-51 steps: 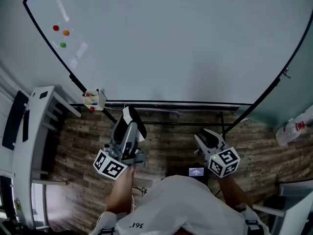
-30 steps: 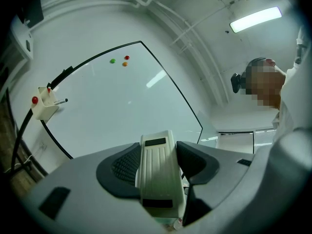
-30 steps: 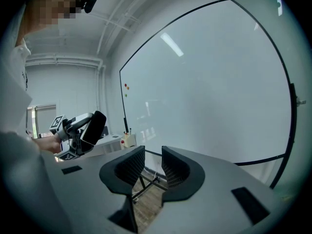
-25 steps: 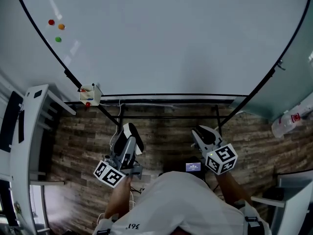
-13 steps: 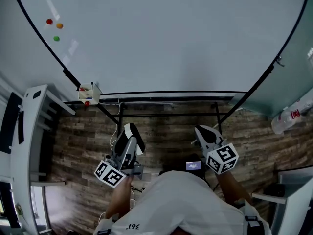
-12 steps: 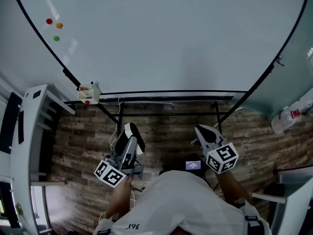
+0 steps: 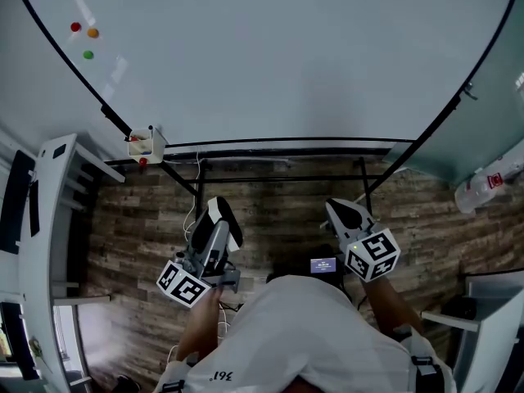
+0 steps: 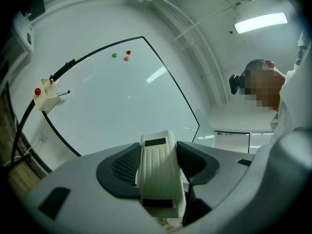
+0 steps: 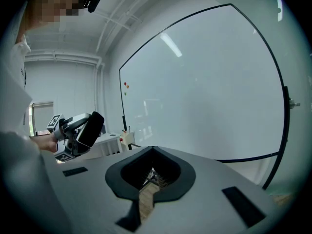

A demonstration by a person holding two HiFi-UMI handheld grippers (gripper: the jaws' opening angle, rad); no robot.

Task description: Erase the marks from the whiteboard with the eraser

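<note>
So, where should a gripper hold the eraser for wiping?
By its two long sides, coming over the ribbed white back, as the left gripper holds the eraser: that leaves the dark face free for the whiteboard.

The whiteboard [image 7: 286, 56] stands ahead, across the upper part of the head view. Three magnets [image 7: 92, 33] sit near its upper left corner, and a small holder [image 7: 141, 144] hangs at its lower left corner. The floor [image 7: 278, 207] lies below it. A counter [image 7: 49, 219] runs along the left, and a bottle [image 7: 485, 193] is at the far right. The eraser [image 8: 158, 174] sits between the fingers [image 8: 124, 167] of the left gripper [image 7: 219, 218], right of the counter and well apart from the whiteboard.
</note>
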